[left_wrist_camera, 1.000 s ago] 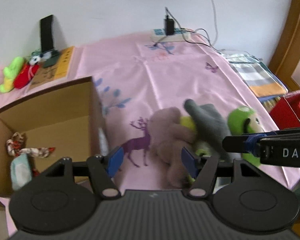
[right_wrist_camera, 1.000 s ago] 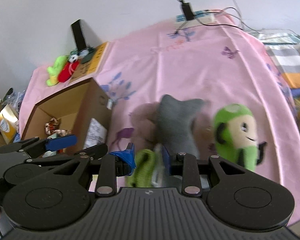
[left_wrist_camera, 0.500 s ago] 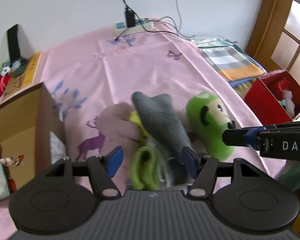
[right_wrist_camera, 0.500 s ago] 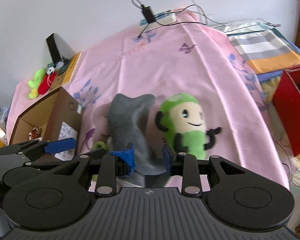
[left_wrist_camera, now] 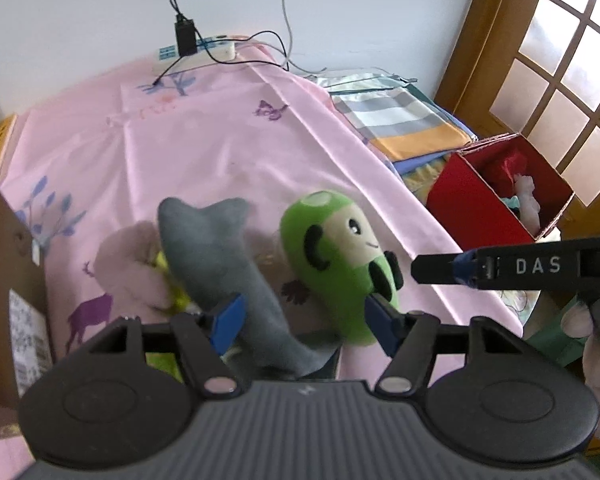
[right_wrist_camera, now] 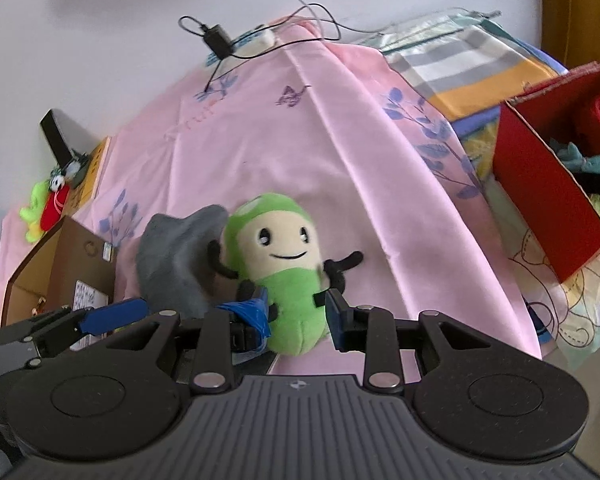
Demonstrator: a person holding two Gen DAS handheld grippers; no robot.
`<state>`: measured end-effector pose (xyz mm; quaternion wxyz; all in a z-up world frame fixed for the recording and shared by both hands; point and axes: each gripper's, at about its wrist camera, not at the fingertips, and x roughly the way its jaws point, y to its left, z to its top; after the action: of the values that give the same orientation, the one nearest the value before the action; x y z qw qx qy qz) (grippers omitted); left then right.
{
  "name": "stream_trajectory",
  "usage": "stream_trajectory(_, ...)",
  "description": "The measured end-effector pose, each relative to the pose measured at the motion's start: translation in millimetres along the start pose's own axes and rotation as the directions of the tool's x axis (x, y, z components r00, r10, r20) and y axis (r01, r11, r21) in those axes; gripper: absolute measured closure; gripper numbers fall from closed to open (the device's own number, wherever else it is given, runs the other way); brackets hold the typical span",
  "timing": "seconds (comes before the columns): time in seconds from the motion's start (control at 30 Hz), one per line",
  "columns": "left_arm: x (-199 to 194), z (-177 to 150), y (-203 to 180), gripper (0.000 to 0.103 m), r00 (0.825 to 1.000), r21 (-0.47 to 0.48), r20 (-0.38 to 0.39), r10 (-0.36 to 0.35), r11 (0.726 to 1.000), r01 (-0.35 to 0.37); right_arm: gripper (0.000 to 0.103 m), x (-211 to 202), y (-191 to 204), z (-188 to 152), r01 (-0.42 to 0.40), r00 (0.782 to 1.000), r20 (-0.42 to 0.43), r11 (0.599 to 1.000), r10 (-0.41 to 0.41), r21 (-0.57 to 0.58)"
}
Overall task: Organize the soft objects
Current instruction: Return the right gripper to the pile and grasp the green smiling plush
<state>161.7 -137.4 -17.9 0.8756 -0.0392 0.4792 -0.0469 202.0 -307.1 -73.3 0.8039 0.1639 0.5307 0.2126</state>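
Note:
A green plush doll (right_wrist_camera: 284,272) with a cream face lies on the pink sheet (right_wrist_camera: 308,152). My right gripper (right_wrist_camera: 296,312) is open with its fingers either side of the doll's lower body. A grey plush (left_wrist_camera: 216,264) lies left of the doll (left_wrist_camera: 336,264), over a pale pink plush (left_wrist_camera: 128,268). My left gripper (left_wrist_camera: 304,320) is open around the grey plush's near end and the doll's edge. A yellow-green soft item (left_wrist_camera: 172,288) peeks from under the grey plush (right_wrist_camera: 176,264).
A brown cardboard box (right_wrist_camera: 60,272) stands at the left, and it also shows in the left wrist view (left_wrist_camera: 8,280). A red box (left_wrist_camera: 496,204) holding soft items sits at the right (right_wrist_camera: 548,184). Folded striped cloth (left_wrist_camera: 400,120), a power strip (left_wrist_camera: 196,50) with cables and small toys (right_wrist_camera: 46,204) lie farther back.
Both grippers swung right, away from the cardboard box. The right gripper moved from the grey plush to around the green doll. The red box came into view.

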Motion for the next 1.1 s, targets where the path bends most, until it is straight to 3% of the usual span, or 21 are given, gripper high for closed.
stream_trajectory(0.57, 36.3, 26.7, -17.8, 0.033, 0.999, 0.004, -0.019, -0.045, 0.999, 0.045, 0.088, 18.9, -28.1, 24.8, -0.092, 0.996, 0.012, 0.992, 0.092, 0.086)
stream_trajectory(0.8, 51.4, 26.7, -16.0, 0.033, 0.993, -0.022, -0.051, -0.110, 0.994, 0.109, 0.087, 30.7, -31.6, 32.8, -0.143, 0.990, 0.006, 0.986, 0.143, 0.084)
stream_trajectory(0.93, 65.4, 25.1, -7.8, 0.032, 0.984, -0.085, -0.076, -0.163, 0.984, 0.156, 0.087, 39.0, -34.9, 37.6, -0.162, 0.987, 0.005, 0.983, 0.162, 0.083)
stream_trajectory(1.0, 68.2, 25.3, -4.0, 0.028, 0.983, -0.102, -0.066, -0.174, 0.981, 0.167, 0.087, 43.8, -36.4, 39.7, -0.177, 0.984, -0.004, 0.981, 0.178, 0.083)
stream_trajectory(1.07, 71.0, 26.1, -2.6, 0.012, 0.980, -0.100, -0.060, -0.187, 0.978, 0.181, 0.087, 48.7, -36.1, 41.8, -0.198, 0.980, -0.020, 0.977, 0.200, 0.074)
stream_trajectory(1.1, 73.2, 26.2, -2.7, 0.012, 0.981, -0.099, -0.061, -0.185, 0.979, 0.179, 0.086, 50.2, -34.3, 41.9, -0.201, 0.979, -0.026, 0.977, 0.203, 0.068)
